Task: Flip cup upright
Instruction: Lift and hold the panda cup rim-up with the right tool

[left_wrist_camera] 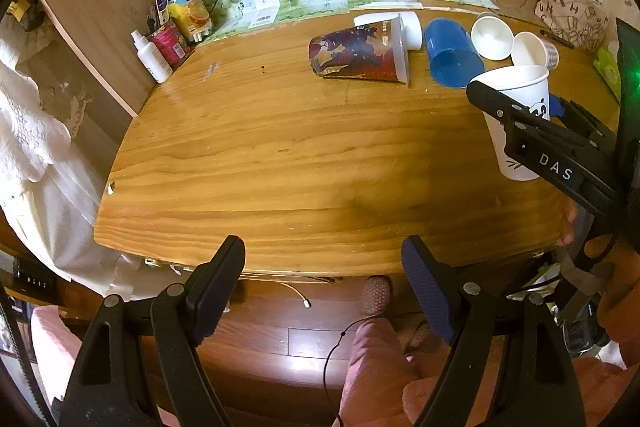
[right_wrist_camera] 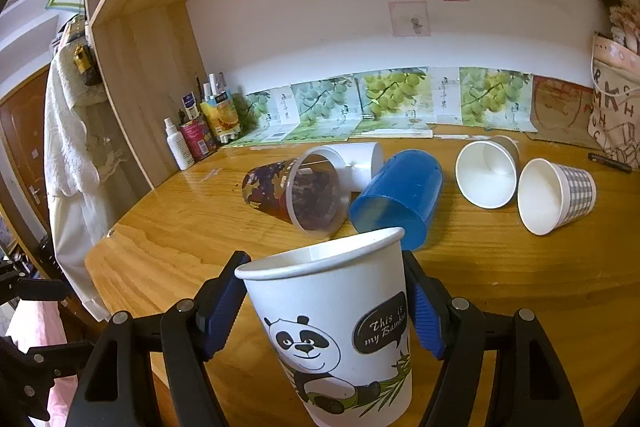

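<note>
A white paper cup with a panda print (right_wrist_camera: 336,331) stands upright, mouth up, between the fingers of my right gripper (right_wrist_camera: 326,311), which is shut on its sides. In the left wrist view the same cup (left_wrist_camera: 516,115) sits at the right of the wooden table (left_wrist_camera: 280,155) with the right gripper's black finger (left_wrist_camera: 520,123) across it. My left gripper (left_wrist_camera: 324,291) is open and empty, held at the table's near edge.
Several cups lie on their sides at the back: a dark printed cup (right_wrist_camera: 296,191), a blue cup (right_wrist_camera: 400,199), a white tube (right_wrist_camera: 356,159), a white cup (right_wrist_camera: 486,175) and a checked cup (right_wrist_camera: 556,195). Bottles (right_wrist_camera: 192,139) stand at the back left.
</note>
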Demonstrator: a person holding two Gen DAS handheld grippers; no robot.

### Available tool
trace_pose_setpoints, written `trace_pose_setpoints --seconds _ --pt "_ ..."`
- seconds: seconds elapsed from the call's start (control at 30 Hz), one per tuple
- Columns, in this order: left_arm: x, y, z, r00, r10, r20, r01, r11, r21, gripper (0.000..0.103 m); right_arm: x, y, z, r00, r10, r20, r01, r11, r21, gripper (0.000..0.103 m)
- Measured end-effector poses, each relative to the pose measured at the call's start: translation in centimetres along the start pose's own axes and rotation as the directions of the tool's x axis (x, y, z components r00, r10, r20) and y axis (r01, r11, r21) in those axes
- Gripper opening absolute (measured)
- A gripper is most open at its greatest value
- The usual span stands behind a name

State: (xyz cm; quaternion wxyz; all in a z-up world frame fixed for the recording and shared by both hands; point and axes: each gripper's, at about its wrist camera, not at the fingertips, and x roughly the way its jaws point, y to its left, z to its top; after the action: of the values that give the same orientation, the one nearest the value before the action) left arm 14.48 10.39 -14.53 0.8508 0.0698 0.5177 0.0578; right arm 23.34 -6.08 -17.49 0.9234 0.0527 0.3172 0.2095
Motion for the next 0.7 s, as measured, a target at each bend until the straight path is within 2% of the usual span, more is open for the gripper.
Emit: trace_pose_setpoints --seconds 0.7 --pt "0.5 -2.4 0.7 1.0 0.002 -0.027 0.0 0.999 0.053 0.083 0.3 -1.6 -0.4 1.0 -0.024 0.006 0.024 1.0 -0.005 0.076"
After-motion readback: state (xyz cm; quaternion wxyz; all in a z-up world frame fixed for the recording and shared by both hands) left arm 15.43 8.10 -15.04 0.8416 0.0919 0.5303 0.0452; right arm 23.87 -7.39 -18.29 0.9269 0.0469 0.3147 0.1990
